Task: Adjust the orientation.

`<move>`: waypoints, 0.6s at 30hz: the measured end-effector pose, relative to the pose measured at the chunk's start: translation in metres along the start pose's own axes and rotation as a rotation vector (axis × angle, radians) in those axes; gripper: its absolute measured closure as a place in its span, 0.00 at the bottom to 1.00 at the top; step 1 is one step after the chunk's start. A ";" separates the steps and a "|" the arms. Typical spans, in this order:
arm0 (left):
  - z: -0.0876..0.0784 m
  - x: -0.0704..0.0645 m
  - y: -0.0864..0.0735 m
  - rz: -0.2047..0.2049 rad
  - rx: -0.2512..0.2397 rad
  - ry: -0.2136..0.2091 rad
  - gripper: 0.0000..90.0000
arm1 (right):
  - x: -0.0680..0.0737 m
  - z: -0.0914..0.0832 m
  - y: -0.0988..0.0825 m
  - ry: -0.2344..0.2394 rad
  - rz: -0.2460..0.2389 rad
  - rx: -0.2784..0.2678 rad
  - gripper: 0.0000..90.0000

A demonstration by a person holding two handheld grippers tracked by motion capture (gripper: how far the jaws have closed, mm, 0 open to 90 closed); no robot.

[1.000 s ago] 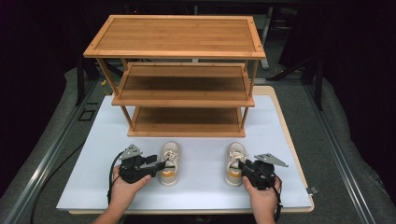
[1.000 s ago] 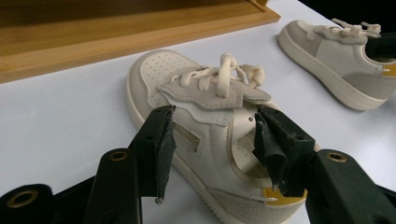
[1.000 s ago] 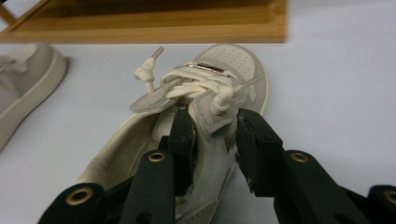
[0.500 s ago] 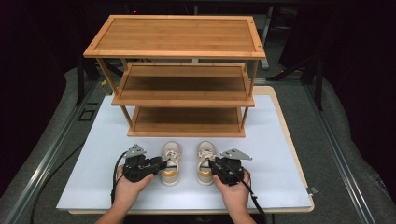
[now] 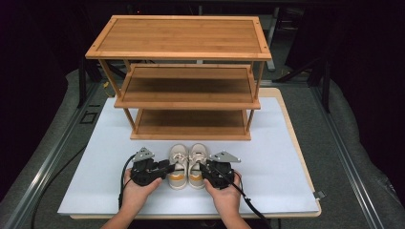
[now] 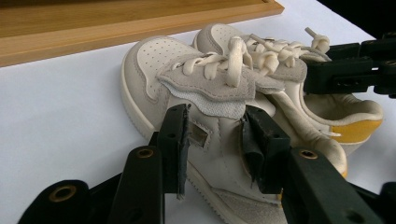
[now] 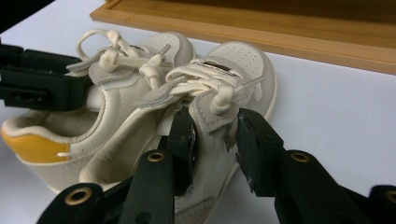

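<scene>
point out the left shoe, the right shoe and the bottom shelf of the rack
left shoe (image 5: 177, 164), high view, on its laces
right shoe (image 5: 197, 163), high view, on its laces
bottom shelf (image 5: 191, 119), high view, on its bare wooden board

left shoe (image 6: 219, 154) heel: cut off | rack (image 7: 261, 23): cropped

Your left gripper (image 5: 165, 168) and right gripper (image 5: 204, 168) sit low, side by side, jaws pointing inward toward each other, each set clamped, forearms reaching in from below.
</scene>
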State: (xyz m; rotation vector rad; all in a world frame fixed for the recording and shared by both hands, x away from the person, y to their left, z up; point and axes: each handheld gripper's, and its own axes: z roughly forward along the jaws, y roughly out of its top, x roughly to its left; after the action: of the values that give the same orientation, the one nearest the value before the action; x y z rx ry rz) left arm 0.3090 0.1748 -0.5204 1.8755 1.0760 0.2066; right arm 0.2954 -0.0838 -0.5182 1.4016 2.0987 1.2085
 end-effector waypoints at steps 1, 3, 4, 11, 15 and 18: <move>0.000 0.000 0.000 -0.001 -0.001 -0.003 0.69 | 0.000 0.000 0.000 0.003 -0.003 0.006 0.74; 0.001 -0.003 0.001 0.002 -0.005 -0.002 0.70 | 0.000 0.000 0.001 0.003 0.001 0.006 0.74; 0.002 -0.005 0.001 0.003 -0.007 0.005 0.70 | 0.000 0.000 0.001 0.005 0.004 0.007 0.74; 0.008 -0.009 0.003 -0.024 -0.014 -0.004 0.70 | -0.001 -0.004 -0.001 -0.016 0.025 0.003 0.74; 0.015 -0.013 0.003 -0.053 -0.028 -0.006 0.70 | -0.007 -0.005 0.000 -0.041 0.026 0.001 0.74; 0.015 -0.014 0.003 -0.060 -0.029 0.003 0.69 | -0.010 -0.006 -0.001 -0.042 0.042 -0.012 0.69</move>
State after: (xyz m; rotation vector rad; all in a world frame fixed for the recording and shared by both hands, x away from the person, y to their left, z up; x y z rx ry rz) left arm 0.3106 0.1542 -0.5224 1.8149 1.1248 0.1896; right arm 0.2955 -0.0953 -0.5177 1.4591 2.0402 1.1954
